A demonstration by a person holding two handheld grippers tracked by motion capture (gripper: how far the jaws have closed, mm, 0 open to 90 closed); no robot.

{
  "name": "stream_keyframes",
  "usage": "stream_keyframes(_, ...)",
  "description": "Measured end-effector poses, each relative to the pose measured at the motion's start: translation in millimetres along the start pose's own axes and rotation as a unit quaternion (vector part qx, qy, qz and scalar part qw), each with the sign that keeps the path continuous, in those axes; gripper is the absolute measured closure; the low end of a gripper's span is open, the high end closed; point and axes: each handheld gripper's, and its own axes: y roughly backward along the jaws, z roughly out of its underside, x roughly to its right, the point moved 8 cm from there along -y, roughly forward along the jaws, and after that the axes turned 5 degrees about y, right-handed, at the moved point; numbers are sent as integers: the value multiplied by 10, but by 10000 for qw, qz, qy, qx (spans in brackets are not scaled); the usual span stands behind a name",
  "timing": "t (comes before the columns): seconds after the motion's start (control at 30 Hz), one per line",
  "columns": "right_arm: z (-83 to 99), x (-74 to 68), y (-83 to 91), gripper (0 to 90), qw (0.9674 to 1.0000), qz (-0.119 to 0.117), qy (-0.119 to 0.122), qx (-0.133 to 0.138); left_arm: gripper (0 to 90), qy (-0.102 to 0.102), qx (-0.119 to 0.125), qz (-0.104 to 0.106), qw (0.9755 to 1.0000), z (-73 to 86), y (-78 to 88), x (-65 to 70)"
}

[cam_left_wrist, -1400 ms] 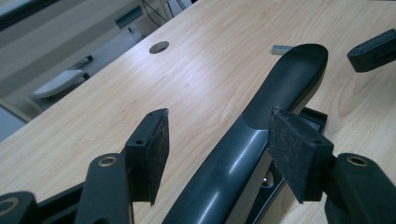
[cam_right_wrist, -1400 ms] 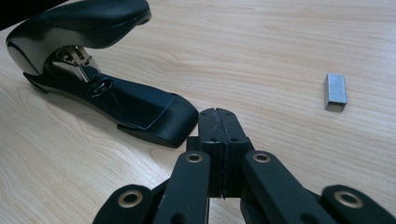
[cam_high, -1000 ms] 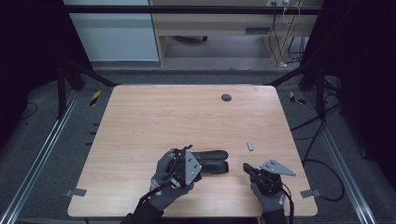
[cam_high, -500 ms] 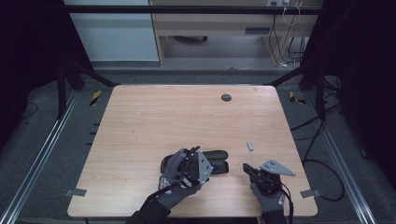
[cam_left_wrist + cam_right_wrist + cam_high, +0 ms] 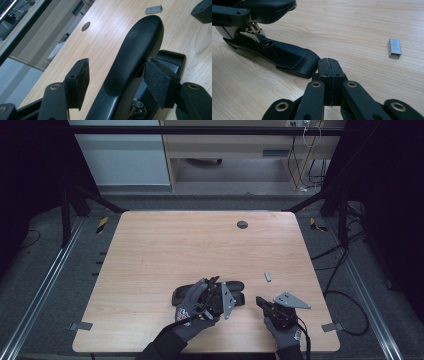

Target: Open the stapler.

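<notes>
Left tool [image 5: 117, 85]: jaws spread around the stapler [image 5: 132, 60] top arm, just been closing, right pad touching it.
Right tool [image 5: 329, 65]: clamped shut on nothing, parked just beside the stapler's base tip on the surface [image 5: 165, 250].

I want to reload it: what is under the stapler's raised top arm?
Under the stapler's top arm sits a metal staple mechanism above the black base. Whether staples are loaded is hidden by the arm. A staple strip lies apart on the table.

A glossy black stapler [image 5: 135, 57] and a small silver-grey staple block [image 5: 394, 47] lie on the pale wood-grain worktop [image 5: 165, 250].
</notes>
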Motion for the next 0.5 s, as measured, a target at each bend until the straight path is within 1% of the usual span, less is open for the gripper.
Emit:
stream_keyframes(0.1, -16, -15, -21, 900, 10000, -37, -36, 18, 383, -53, 41, 3, 10000, -36, -9, 24)
stream_keyframes(0.13, -17, -19, -28, 900, 10000, -60, -47, 10, 389, -114, -7, 8, 9999, -38, -3, 28)
stream_keyframes(0.17, -21, -25, -36, 900, 10000, -59, -53, 22, 395, -92, 36, -4, 10000, -48, -12, 42)
stream_keyframes(0.2, -24, -34, -44, 900, 10000, -72, -54, 32, 399, -116, 31, -9, 9999, -50, -14, 52)
stream_keyframes(0.23, -22, -45, -49, 900, 9999, -80, -61, 17, 406, -135, -2, -7, 9999, -46, -14, 60)
stream_keyframes(0.3, -18, -56, -62, 900, 10000, -90, -15, 3, 408, -249, -47, -38, 9997, -34, -27, 80)
stream_keyframes(0.37, -23, -74, -73, 900, 10000, -92, -19, 11, 408, -261, -57, -52, 9996, -27, -42, 102)
stream_keyframes(0.47, -23, -98, -90, 900, 9999, -136, -65, 23, 413, -363, -98, -87, 9993, -30, -61, 137)
stream_keyframes(0.5, -19, -110, -101, 900, 9999, -144, -46, 19, 415, -398, -110, -98, 9991, -34, -63, 145)
